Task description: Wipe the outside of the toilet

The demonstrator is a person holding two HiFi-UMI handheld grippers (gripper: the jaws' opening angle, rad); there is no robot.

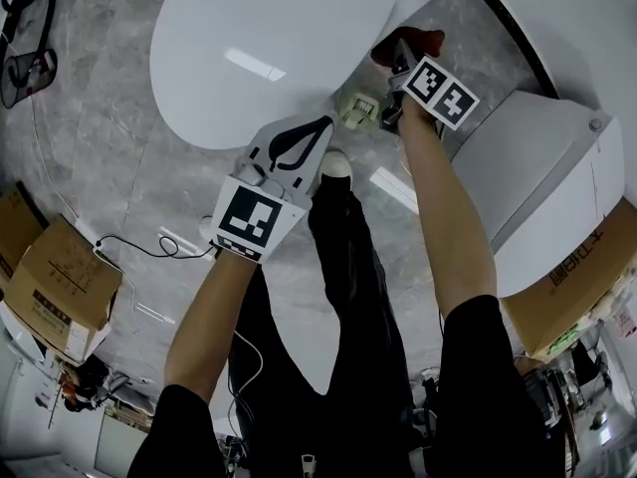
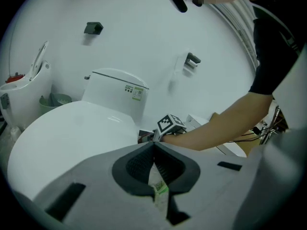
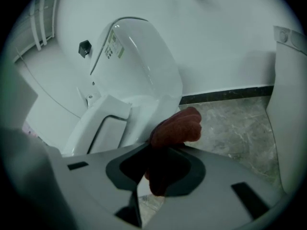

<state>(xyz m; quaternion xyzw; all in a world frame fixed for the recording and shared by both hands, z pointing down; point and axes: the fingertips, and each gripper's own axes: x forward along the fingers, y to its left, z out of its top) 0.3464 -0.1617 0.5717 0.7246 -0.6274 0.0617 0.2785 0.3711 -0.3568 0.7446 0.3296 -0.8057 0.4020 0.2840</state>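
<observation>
White toilet (image 1: 269,48) fills top of head view, lid down; in right gripper view it's seen from the side (image 3: 134,61), lid shell and lower body up close. Red cloth (image 3: 175,128) bunched in right claw (image 3: 154,146), jaws clamped on it, a wad sticking out past the tips. In head view the cloth (image 1: 418,40) sits at the toilet's right flank near the back; whether it's touching the porcelain or just beside it, can't tell.

Left claw (image 2: 153,143) jaws together, nothing gripped. A green-and-white item (image 2: 158,188) shows through the gap behind the tips; likely the small packet on the floor (image 1: 360,108), not held. Left claw (image 1: 297,145) hangs at the front rim of the lid, apart from the cloth.

Judgement: step in hand is wiping the side/rear of the outer shell.
- To do it well, press the protruding wad flat on the surface so cloth meets porcelain, not the claw tips.
- Stroke along the curve, top to bottom, overlapping passes, into the seam where lid shell meets body.
- Grip looks firm, but the cloth is balled up, so coverage per pass is small; slow strokes should help.
- Left claw best kept clear of the lid.

Around: grey marble floor (image 3: 230,123), second white fixture (image 1: 537,167) close on the right, so the working gap is tight; cardboard box (image 1: 582,277) beyond it.
</observation>
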